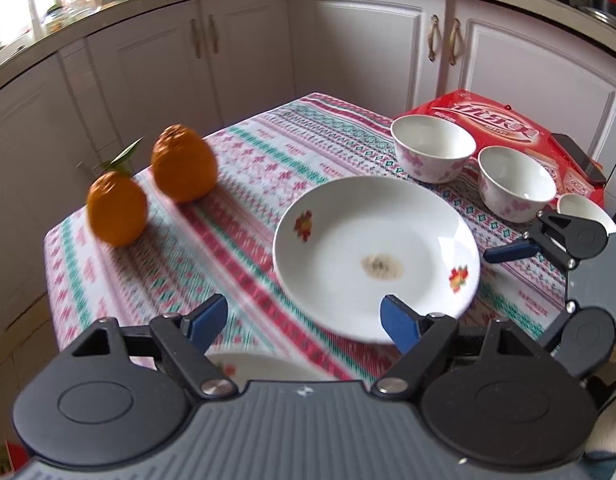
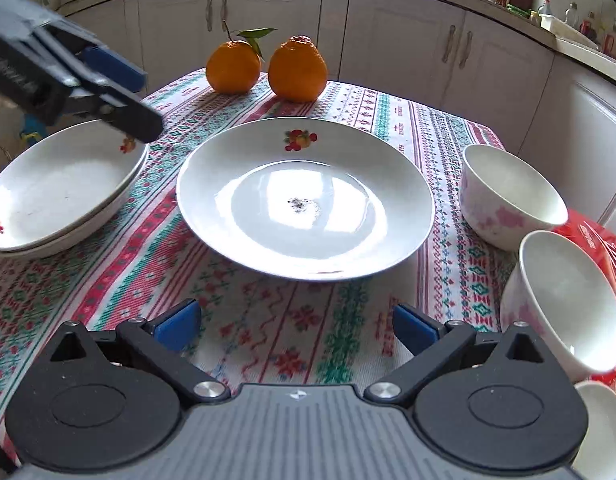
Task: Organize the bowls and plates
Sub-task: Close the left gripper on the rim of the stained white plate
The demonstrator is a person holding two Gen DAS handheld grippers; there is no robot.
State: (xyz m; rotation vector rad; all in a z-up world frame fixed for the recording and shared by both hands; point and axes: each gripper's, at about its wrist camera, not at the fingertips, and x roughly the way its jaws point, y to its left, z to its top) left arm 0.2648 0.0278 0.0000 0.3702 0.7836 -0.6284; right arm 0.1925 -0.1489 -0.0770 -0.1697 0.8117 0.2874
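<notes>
- Both my grippers are empty. Left gripper [image 1: 304,320] has jaws apart with nothing between them; it hangs over the near edge of the table, its right pad over the rim of the big plate [image 2: 304,196].
- Right gripper [image 2: 296,328] also has jaws apart, over bare tablecloth [image 2: 244,320] just short of that plate.
- The big plate sits mid-table with a fruit decal and a small dark smudge at its centre. Its shallow rim flares out.
- A stack of two plates [image 2: 60,192] lies to the left; I judge that is where the big plate goes.
- Two floral bowls [image 2: 508,196] are on the right, near a red box [image 1: 480,120]; the nearer bowl [image 2: 564,300] is tilted against the box. A third small white dish [image 2: 600,420] sits at the corner.
- Two oranges [image 2: 264,66] are at the far edge, not part of the job.
- Handling: it looks like glazed ceramic, so stiff, slick, chip-prone and moderately heavy. I'd pinch the raised rim at the near edge with the pads square across it, then lift slowly.
- Bowls: grip one wall over the lip, one pad inside and one outside.
- Risk: the plate slides on the cloth or pivots out of a shallow grip.
</notes>
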